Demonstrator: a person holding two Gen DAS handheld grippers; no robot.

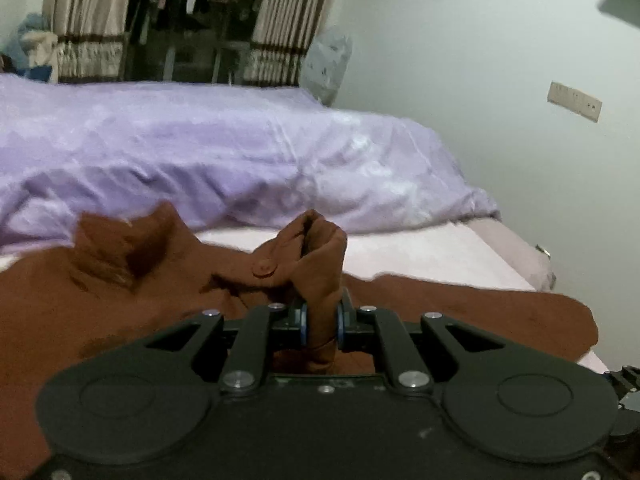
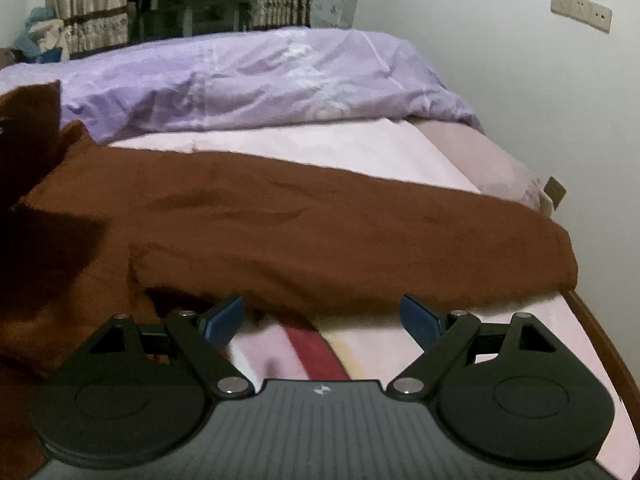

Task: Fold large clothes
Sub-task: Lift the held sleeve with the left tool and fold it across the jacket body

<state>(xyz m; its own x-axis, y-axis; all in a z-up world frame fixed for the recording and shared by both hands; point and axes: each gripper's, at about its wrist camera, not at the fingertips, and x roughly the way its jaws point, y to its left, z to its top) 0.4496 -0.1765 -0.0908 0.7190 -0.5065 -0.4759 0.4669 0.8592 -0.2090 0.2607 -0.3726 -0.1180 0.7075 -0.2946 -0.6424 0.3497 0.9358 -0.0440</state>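
Observation:
A large brown coat (image 1: 104, 312) lies spread on the bed. My left gripper (image 1: 322, 322) is shut on a bunched fold of the coat's front edge, which sticks up between the pads next to a brown button (image 1: 265, 269). In the right wrist view the coat's sleeve (image 2: 340, 236) stretches across the bed toward the right edge. My right gripper (image 2: 320, 318) is open and empty, just in front of the sleeve's lower edge, with its blue pads (image 2: 418, 318) spread wide over the pink sheet (image 2: 380, 344).
A rumpled purple duvet (image 1: 200, 152) lies behind the coat. The pale wall (image 1: 500, 80) with a socket plate (image 1: 574, 101) runs along the right. The bed's wooden edge (image 2: 600, 344) is at right. Striped curtains (image 1: 88, 20) and hanging clothes stand at the back.

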